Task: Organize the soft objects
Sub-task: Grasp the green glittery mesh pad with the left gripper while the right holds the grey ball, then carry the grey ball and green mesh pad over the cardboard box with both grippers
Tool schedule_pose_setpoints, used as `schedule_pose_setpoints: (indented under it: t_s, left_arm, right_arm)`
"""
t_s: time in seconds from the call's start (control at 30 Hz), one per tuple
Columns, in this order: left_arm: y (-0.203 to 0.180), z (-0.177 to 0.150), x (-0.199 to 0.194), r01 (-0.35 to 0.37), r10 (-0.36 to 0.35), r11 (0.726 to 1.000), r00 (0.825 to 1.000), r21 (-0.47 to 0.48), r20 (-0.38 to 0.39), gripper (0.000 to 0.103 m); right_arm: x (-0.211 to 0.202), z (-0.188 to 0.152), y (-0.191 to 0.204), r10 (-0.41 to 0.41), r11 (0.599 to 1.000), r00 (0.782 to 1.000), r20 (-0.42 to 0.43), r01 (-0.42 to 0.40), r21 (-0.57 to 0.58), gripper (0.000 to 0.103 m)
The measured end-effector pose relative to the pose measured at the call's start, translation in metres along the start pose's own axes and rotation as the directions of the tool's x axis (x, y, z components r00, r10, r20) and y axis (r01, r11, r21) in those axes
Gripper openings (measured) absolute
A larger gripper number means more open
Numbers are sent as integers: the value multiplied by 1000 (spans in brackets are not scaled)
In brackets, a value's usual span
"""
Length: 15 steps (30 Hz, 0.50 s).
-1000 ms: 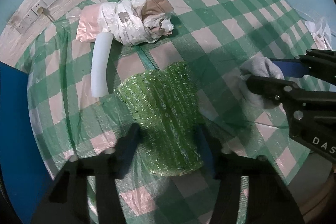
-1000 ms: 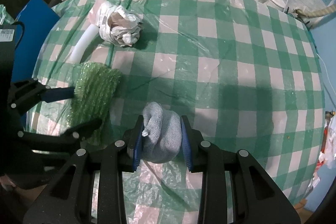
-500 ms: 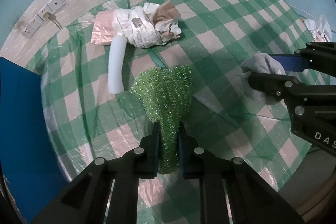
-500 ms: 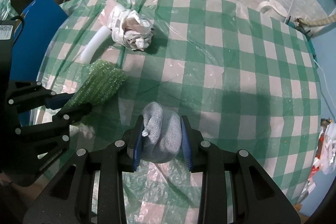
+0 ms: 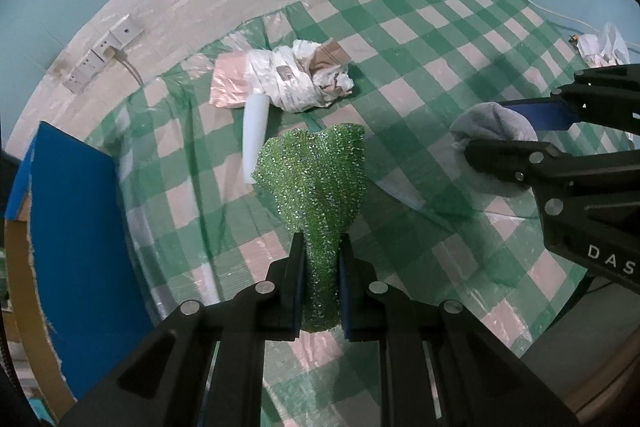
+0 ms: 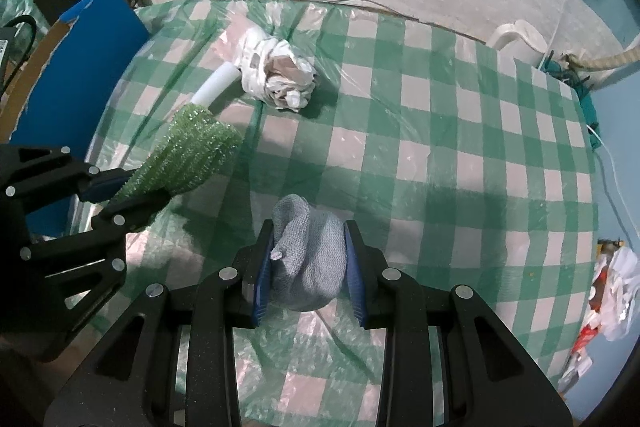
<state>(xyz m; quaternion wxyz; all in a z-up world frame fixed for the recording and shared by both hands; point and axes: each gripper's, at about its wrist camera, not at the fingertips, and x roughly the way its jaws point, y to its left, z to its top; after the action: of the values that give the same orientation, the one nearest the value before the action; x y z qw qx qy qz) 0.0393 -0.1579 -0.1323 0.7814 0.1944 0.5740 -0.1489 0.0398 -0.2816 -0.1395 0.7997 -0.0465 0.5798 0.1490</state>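
I'm working over a green-and-pink checked plastic tablecloth [image 6: 440, 131] against a white brick wall. A crumpled white plastic-and-paper bundle [image 5: 304, 79] lies far left. My left gripper [image 5: 320, 259] pinches the sparkly green mesh scouring cloth [image 5: 320, 179], clear of the table; my right gripper [image 6: 308, 259] clamps the grey knitted sock ball [image 6: 308, 259]. The narrow pinch may let the cloth slide out.

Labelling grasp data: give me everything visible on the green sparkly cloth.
The green sparkly cloth looks like a knitted, glittery scouring cloth, soft and limp. The left gripper is shut on its narrow, bunched end; its jaws have just been closing. The free end fans out wide, creased into folds, above the checked tablecloth. A white foam tube lies just beyond it; contact cannot be told.
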Motion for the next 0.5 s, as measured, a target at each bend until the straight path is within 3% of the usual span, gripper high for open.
schedule_pose_setpoints:
  t_s: [0.5]
  left_arm:
    - [18,-14,-27,-38,39,999,998,-30,40,14]
  right_arm:
    - [-20,3,20,-1,999,999,34,3,-43,31]
